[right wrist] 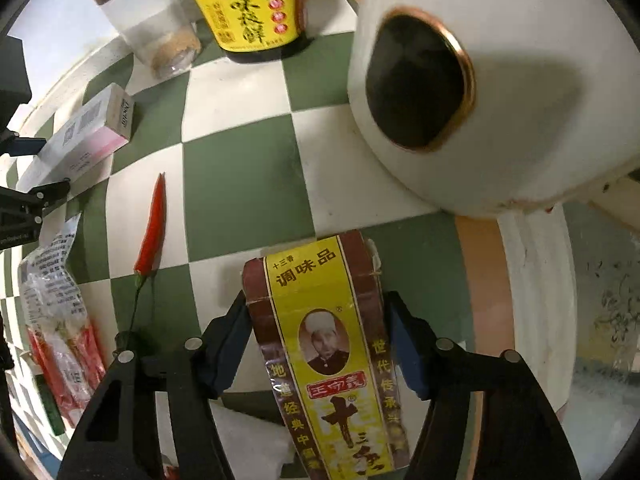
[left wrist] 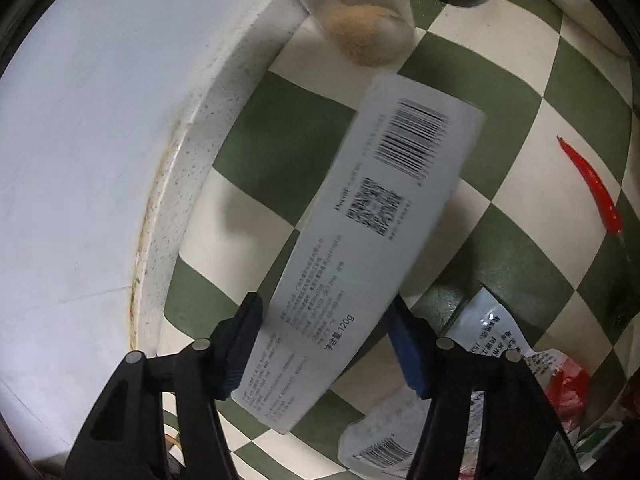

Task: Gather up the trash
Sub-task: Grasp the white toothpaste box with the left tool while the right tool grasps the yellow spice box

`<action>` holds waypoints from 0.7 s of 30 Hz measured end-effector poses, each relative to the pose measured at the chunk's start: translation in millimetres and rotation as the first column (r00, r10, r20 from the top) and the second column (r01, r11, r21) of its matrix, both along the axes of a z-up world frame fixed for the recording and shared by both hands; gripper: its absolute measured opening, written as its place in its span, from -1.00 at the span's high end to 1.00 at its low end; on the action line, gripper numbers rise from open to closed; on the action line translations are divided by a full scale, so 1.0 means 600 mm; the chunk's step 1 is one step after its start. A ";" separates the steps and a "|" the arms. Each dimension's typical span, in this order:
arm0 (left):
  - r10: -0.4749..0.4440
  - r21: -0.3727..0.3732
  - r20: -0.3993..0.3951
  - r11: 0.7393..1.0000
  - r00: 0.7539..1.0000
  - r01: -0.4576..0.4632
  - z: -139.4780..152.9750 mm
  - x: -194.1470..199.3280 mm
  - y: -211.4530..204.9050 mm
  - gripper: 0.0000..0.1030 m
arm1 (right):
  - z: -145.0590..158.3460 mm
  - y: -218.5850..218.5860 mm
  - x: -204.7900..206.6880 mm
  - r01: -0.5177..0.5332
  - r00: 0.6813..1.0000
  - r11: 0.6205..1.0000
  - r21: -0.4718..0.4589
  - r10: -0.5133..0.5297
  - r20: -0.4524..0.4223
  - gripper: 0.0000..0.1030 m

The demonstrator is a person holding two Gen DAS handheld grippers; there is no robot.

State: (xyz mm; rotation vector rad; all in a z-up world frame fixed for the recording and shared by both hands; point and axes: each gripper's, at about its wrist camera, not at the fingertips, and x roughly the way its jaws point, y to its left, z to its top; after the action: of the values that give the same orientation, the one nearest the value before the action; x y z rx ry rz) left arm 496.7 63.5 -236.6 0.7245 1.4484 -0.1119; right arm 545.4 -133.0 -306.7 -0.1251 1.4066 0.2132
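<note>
In the left wrist view my left gripper (left wrist: 326, 344) is shut on a long white carton (left wrist: 360, 240) with a barcode and QR code, held above the green-and-white checked cloth. The same carton shows at the left of the right wrist view (right wrist: 86, 138), with a pink side. In the right wrist view my right gripper (right wrist: 316, 344) is shut on a brown and yellow seasoning box (right wrist: 324, 340) with a chef's portrait, lifted over the cloth. A crumpled plastic snack wrapper (left wrist: 516, 356) lies below the left gripper; it also shows in the right wrist view (right wrist: 56, 304).
A red chili pepper (right wrist: 154, 228) lies on the cloth, also in the left view (left wrist: 592, 188). A glass jar of powder (right wrist: 156, 28) and a yellow-labelled sauce bottle (right wrist: 252, 4) stand at the back. A white appliance (right wrist: 500, 80) stands at right. White wall (left wrist: 80, 120) at left.
</note>
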 end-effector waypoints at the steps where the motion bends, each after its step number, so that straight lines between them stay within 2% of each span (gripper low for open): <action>1: 0.007 0.004 0.012 1.000 1.000 -0.007 0.002 -0.003 0.000 -0.06 | 0.000 0.000 0.001 -0.005 1.000 1.000 0.007 0.005 0.012 -0.27; 5: 0.069 0.003 0.099 0.998 0.993 -0.069 0.054 -0.020 0.018 0.01 | 0.023 0.000 -0.001 -0.019 0.997 0.999 0.035 0.016 0.080 -0.26; 8: 0.128 -0.011 0.179 0.992 0.975 -0.128 0.106 -0.033 0.039 0.04 | 0.052 0.004 0.000 -0.026 0.991 0.998 0.052 0.019 0.136 -0.25; 11: 0.217 -0.048 0.279 0.976 0.935 -0.213 0.188 -0.053 0.064 0.05 | 0.086 0.004 -0.003 -0.023 0.982 0.995 0.097 0.004 0.187 -0.25; 14: 0.302 -0.128 0.357 0.953 0.884 -0.274 0.263 -0.099 0.079 0.05 | 0.129 0.010 -0.020 -0.018 0.977 0.984 0.175 -0.020 0.213 -0.25; 17: 0.405 -0.242 0.408 0.912 0.818 -0.331 0.346 -0.172 0.097 0.05 | 0.170 0.010 -0.062 -0.020 0.973 0.970 0.244 -0.037 0.226 -0.25; 19: 0.470 -0.320 0.430 0.878 0.771 -0.356 0.394 -0.242 0.094 0.05 | 0.197 0.005 -0.109 -0.030 0.972 0.959 0.281 -0.038 0.232 -0.25; 21: 0.513 -0.377 0.440 0.850 0.737 -0.367 0.400 -0.324 0.086 0.05 | 0.225 0.007 -0.153 -0.046 0.969 0.948 0.315 -0.034 0.245 -0.25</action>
State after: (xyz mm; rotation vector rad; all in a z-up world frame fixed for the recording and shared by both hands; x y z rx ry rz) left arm 302.1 115.4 3.2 0.1373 1.0036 0.2514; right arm 453.6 -128.8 -171.4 0.1094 1.1066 0.4136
